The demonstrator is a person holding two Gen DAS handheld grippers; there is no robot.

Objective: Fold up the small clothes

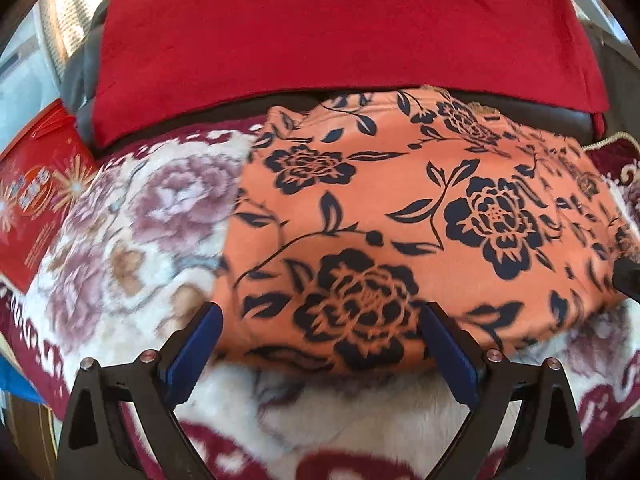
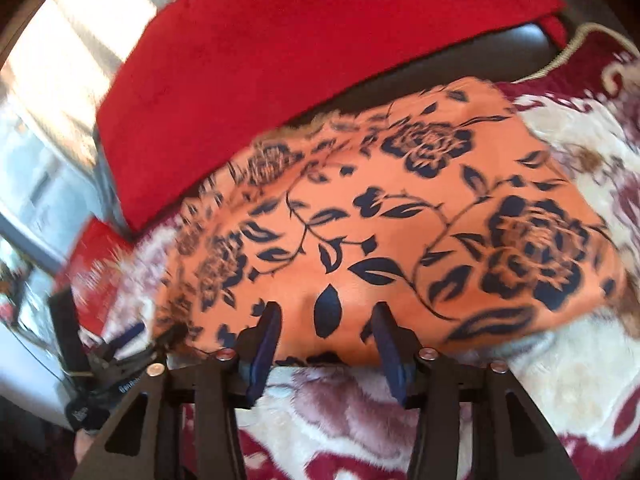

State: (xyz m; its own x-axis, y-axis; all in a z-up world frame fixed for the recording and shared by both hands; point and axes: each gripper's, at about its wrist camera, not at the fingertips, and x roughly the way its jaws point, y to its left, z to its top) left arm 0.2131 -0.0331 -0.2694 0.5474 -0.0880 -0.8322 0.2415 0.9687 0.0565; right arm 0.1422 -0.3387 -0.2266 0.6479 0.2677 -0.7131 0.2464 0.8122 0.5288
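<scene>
Judging from how it lies, the orange floral garment (image 1: 400, 216) is already folded at least once: it sits as a compact, roughly rectangular pad on the plush flowered blanket (image 1: 132, 240), its far edge up against the red cushion (image 1: 320, 32) behind it. Its near edge shows as a rounded fold in both wrist views, and the top surface looks fairly smooth, with only a slight pucker near your right side.

Your left gripper (image 1: 320, 344) hovers over the near edge with its blue fingers (image 1: 200, 344) spread wide; the cloth shows between them, but neither pad presses on it, so you hold nothing there. Your right gripper (image 2: 326, 344) is about half open, its fingers (image 2: 264, 344) standing either side of a dark leaf on the print, apart from the fabric and gripping nothing. In the right wrist view the other tool shows at the left border, just beside the garment's left end.

What seems left: decide whether the piece needs one more fold to be small enough, and if so take a fresh hold on one end. If you count it as finished, it only needs setting aside. Whether other clothes wait to be folded, you cannot tell from these views.
</scene>
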